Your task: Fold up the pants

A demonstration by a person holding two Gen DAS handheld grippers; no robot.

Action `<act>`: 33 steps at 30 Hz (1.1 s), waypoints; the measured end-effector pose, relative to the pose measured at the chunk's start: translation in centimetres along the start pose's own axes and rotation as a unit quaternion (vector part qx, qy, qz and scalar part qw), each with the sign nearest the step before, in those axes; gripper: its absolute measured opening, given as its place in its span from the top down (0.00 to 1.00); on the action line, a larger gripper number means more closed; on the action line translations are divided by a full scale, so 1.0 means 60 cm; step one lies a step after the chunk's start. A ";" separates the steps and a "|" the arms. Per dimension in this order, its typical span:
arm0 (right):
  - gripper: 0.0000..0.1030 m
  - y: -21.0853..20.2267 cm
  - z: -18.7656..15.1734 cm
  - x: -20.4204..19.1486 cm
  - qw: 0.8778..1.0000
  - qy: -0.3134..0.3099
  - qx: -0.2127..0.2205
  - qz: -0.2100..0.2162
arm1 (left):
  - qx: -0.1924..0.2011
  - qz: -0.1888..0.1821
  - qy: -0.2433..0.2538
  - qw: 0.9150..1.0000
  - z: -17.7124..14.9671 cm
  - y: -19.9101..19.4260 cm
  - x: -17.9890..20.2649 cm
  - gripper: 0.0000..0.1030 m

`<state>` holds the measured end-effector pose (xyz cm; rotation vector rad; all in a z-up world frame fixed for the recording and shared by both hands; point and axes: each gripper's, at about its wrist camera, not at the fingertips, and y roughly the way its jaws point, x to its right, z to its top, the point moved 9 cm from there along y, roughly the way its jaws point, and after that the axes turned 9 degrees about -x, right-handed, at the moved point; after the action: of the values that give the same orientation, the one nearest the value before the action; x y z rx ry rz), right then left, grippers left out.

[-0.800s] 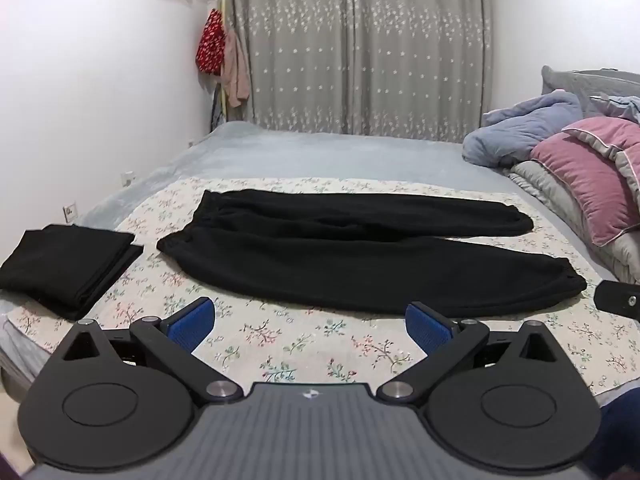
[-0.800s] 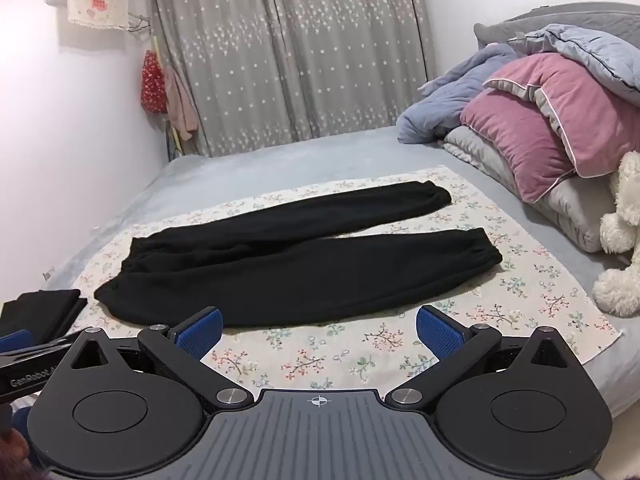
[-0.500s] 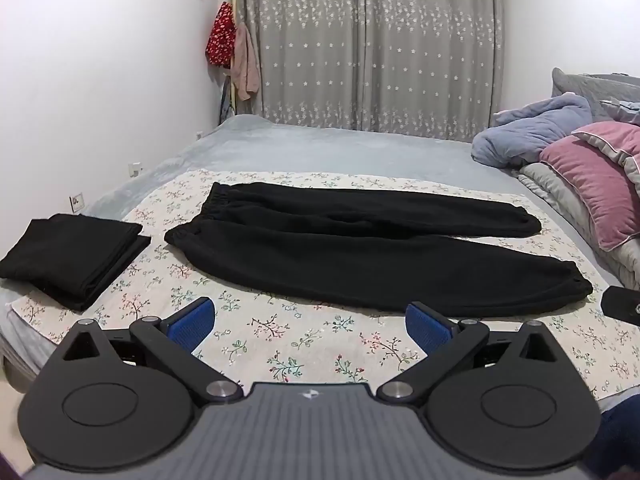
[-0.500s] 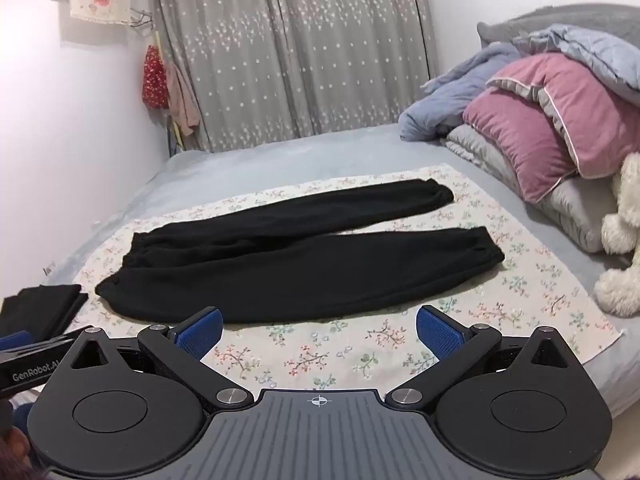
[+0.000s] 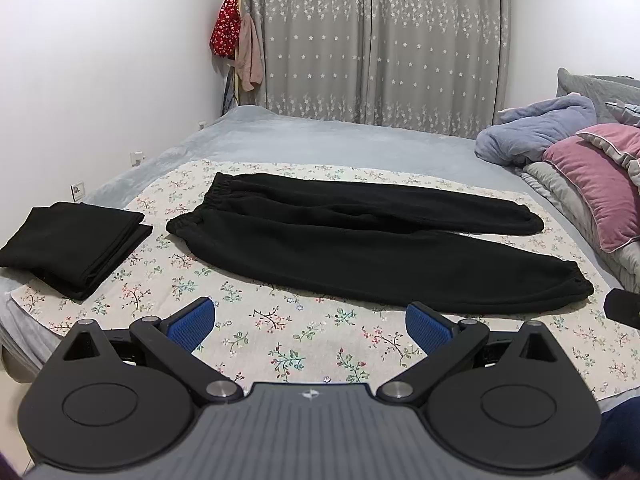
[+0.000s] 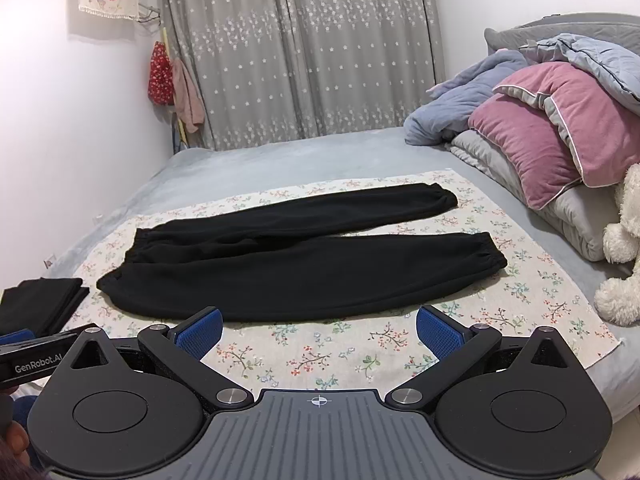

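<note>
Black pants (image 5: 360, 248) lie flat on a floral sheet (image 5: 280, 344) on the bed, waistband to the left, both legs stretched to the right and slightly apart. They also show in the right wrist view (image 6: 304, 264). My left gripper (image 5: 308, 326) is open and empty, near the sheet's front edge, short of the pants. My right gripper (image 6: 318, 332) is open and empty, in front of the near leg. The left gripper's body (image 6: 36, 354) shows at the left edge of the right wrist view.
A folded black garment (image 5: 72, 244) lies on the sheet's left end. Pink and grey pillows (image 6: 560, 136) and a blue quilt (image 5: 540, 128) pile up at the right. A white plush toy (image 6: 620, 256) sits at the right edge. Curtains (image 5: 380, 40) hang behind the bed.
Both grippers have shifted slightly, the left view panning to the left so the pants sit further right. Both stay open and empty. The pants have not moved.
</note>
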<state>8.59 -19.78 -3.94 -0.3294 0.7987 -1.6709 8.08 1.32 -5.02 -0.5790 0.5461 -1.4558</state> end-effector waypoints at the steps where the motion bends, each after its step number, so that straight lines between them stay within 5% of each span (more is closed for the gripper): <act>1: 0.00 0.000 0.000 0.000 1.000 0.000 0.000 0.000 | -0.002 -0.001 0.000 1.000 -0.001 0.001 0.001 0.09; 33: 0.00 0.007 -0.004 -0.003 1.000 -0.018 -0.002 -0.011 | -0.006 -0.015 0.007 1.000 -0.007 0.009 0.006 0.09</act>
<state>8.79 -19.58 -4.38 -0.3714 0.7749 -1.6784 8.22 0.97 -5.65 -0.5875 0.5597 -1.4865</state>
